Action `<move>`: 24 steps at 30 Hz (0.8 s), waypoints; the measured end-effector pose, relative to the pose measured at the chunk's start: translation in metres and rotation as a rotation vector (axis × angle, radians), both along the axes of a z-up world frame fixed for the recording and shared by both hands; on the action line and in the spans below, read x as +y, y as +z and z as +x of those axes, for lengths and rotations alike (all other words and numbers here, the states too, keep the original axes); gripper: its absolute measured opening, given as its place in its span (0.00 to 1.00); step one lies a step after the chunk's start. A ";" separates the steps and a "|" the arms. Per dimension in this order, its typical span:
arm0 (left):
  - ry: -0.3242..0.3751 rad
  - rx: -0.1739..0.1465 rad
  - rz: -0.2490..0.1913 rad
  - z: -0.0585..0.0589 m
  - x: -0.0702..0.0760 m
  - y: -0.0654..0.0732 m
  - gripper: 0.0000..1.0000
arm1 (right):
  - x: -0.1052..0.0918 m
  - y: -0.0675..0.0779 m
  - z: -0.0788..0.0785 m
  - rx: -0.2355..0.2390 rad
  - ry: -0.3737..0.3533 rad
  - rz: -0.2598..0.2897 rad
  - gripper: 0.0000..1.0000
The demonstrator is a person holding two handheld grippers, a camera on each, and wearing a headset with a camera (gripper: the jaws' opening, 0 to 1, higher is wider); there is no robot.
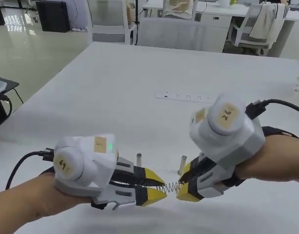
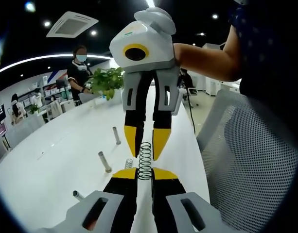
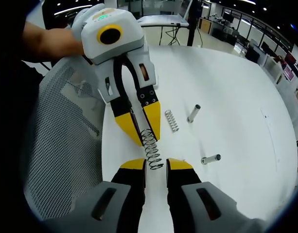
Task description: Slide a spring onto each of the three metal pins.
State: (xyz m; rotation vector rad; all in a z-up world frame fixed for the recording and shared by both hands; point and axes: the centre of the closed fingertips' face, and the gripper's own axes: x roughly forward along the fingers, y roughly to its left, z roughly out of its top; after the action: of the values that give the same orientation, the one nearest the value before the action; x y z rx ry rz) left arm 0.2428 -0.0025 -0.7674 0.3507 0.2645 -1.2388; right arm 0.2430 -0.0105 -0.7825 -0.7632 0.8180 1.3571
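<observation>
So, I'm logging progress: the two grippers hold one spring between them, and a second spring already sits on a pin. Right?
No. The second spring lies loose on the table beside a metal pin, not on it, as the right gripper view shows. The left gripper and right gripper do hold one spring between them.

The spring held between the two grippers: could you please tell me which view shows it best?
The right gripper view: the spring is close, its coils distinct against the white table, both ends visible. The left gripper view shows the spring nearly as well; the head view shows it small.
</observation>
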 end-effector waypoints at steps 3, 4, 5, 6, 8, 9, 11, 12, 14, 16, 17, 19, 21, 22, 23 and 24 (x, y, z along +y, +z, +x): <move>-0.001 -0.011 -0.016 0.000 -0.002 0.004 0.02 | -0.001 -0.002 -0.001 0.006 0.000 -0.001 0.13; -0.001 -0.015 -0.022 0.000 -0.003 0.006 0.02 | -0.001 -0.002 -0.001 0.007 0.001 -0.001 0.13; -0.001 -0.018 -0.024 0.000 -0.003 0.007 0.02 | -0.001 -0.002 -0.001 0.007 0.002 -0.001 0.13; -0.002 -0.016 -0.021 -0.001 -0.004 0.007 0.02 | -0.001 -0.002 -0.001 0.007 0.002 -0.001 0.13; -0.004 -0.011 -0.016 -0.002 -0.005 0.006 0.02 | 0.000 -0.002 -0.002 0.006 0.004 0.001 0.11; -0.006 -0.009 -0.012 -0.003 -0.005 0.004 0.02 | 0.000 -0.001 -0.003 0.007 0.007 0.003 0.10; -0.006 -0.008 -0.010 -0.003 -0.005 0.004 0.02 | 0.000 -0.001 -0.004 0.005 0.010 0.001 0.10; -0.005 -0.009 -0.011 -0.003 -0.005 0.004 0.02 | 0.000 -0.001 -0.004 0.004 0.010 0.000 0.10; -0.004 -0.010 -0.009 -0.003 -0.006 0.004 0.02 | 0.001 0.001 -0.003 0.001 0.011 0.002 0.10; -0.003 -0.009 -0.009 -0.004 -0.006 0.004 0.02 | 0.001 0.004 -0.004 -0.002 0.011 0.005 0.10; -0.003 -0.008 -0.009 -0.004 -0.006 0.004 0.02 | 0.002 0.006 -0.004 -0.005 0.012 0.008 0.10; -0.004 -0.008 -0.009 -0.005 -0.006 0.004 0.02 | 0.003 0.009 -0.005 -0.007 0.013 0.014 0.09; -0.004 -0.007 -0.008 -0.005 -0.006 0.004 0.02 | 0.005 0.011 -0.005 -0.010 0.015 0.021 0.09; -0.004 -0.007 -0.008 -0.005 -0.006 0.004 0.02 | 0.005 0.012 -0.006 -0.010 0.015 0.023 0.09; -0.005 -0.006 -0.007 -0.005 -0.006 0.003 0.02 | 0.007 0.013 -0.007 -0.009 0.017 0.027 0.09; -0.005 -0.005 -0.006 -0.005 -0.006 0.003 0.02 | 0.007 0.014 -0.007 -0.008 0.018 0.029 0.09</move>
State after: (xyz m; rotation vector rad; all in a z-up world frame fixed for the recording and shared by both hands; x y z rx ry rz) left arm 0.2377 -0.0082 -0.7648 0.3497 0.2558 -1.2432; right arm 0.2359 -0.0030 -0.7689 -0.7543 0.7853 1.3780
